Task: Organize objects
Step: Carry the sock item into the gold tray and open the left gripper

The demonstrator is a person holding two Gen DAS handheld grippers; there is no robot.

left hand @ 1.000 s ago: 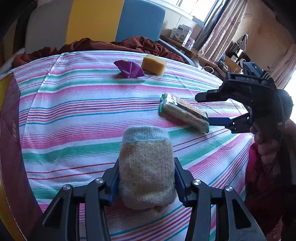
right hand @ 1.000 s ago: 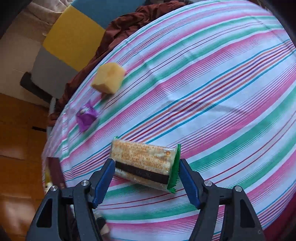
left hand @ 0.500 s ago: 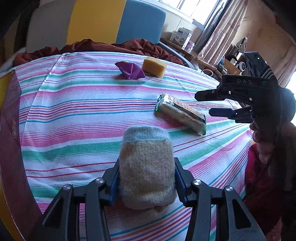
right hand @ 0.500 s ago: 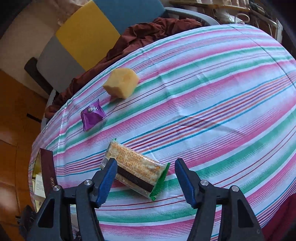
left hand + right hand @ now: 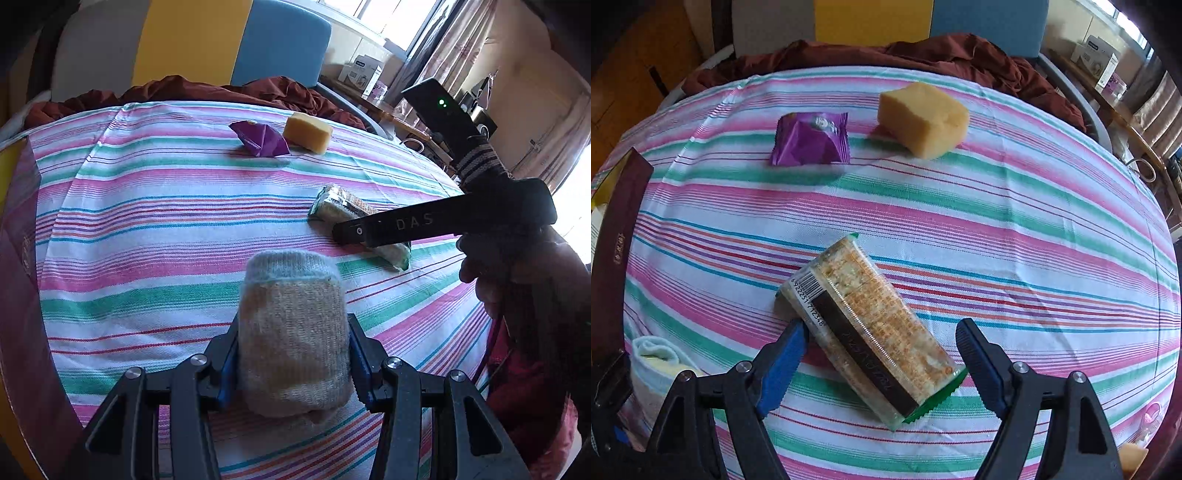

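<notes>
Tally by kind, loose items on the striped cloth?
Wrapped snacks: 2, the cracker pack and the purple packet
Sponges: 1, the yellow sponge
Rolled socks: 1, the sock roll
Total: 4

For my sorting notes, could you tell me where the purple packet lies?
The purple packet lies at the striped cloth's far side, just left of the yellow sponge.

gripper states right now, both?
Left gripper: shut on the rolled sock.
Right gripper: open, jaws just widened around the cracker pack, not gripping.
</notes>
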